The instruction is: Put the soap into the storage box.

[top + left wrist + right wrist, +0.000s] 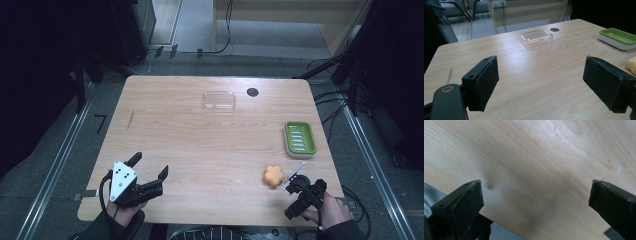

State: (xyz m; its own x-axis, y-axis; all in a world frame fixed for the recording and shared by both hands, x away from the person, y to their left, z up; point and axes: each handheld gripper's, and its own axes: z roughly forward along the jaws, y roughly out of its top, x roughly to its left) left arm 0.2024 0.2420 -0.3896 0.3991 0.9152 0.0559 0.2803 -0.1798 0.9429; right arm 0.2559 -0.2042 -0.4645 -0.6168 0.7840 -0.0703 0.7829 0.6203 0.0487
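An orange flower-shaped piece point(273, 176) lies on the wooden table point(200, 150) at the front right; its edge also shows in the left gripper view point(631, 65). Behind it stands a green and white soap dish point(299, 138) point(617, 37). A clear plastic box point(219, 100) point(536, 38) rests at the back middle. My left gripper point(151, 164) point(541, 82) hovers at the front left, open, with nothing between its jaws. My right gripper point(301, 196) point(536, 202) is at the front right corner, just right of the orange piece, tilted down over bare wood, open and holding nothing.
A small black round mark point(252, 92) point(554, 29) sits beside the clear box. The table's front edge and the grey floor point(499, 233) lie close under the right gripper. Metal rails point(55, 165) and cables run along the floor on both sides.
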